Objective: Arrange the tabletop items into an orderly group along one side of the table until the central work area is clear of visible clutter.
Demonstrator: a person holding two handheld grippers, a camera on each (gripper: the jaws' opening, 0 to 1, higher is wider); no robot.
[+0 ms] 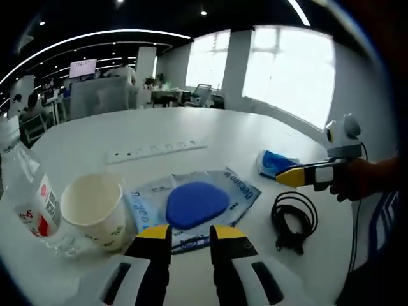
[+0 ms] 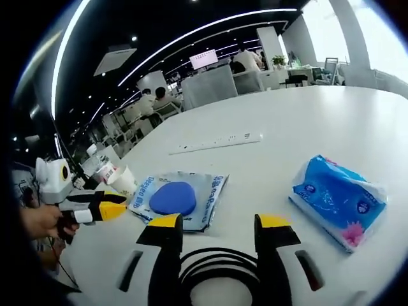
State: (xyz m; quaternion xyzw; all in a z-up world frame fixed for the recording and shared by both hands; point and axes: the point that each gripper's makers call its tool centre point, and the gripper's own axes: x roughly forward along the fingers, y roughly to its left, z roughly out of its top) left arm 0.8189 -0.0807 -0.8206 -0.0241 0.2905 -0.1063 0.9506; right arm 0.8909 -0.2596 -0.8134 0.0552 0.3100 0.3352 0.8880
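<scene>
On the white table (image 1: 191,131), the left gripper view showed the left gripper (image 1: 191,233) with its jaws a narrow gap apart, holding nothing, just short of a clear packet (image 1: 237,189) with a blue oval pad (image 1: 196,204) inside. A paper cup (image 1: 95,207) stood left of the packet, touching a plastic bottle (image 1: 35,210). A white power strip (image 1: 156,151) lay farther back. A coiled black cable (image 1: 294,217) lay to the right, with the right gripper (image 1: 285,176) above it over a blue tissue pack (image 1: 274,162); whether they touched was unclear.

From the right gripper view, the right gripper (image 2: 218,224) stood open wide and empty, the black cable (image 2: 220,271) between its jaws. The tissue pack (image 2: 338,197) appeared whole here, lying apart on the right. The packet (image 2: 207,194), pad (image 2: 173,197), cup (image 2: 123,180) and strip (image 2: 217,142) lay ahead, with the left gripper (image 2: 118,205) entering from the left.
</scene>
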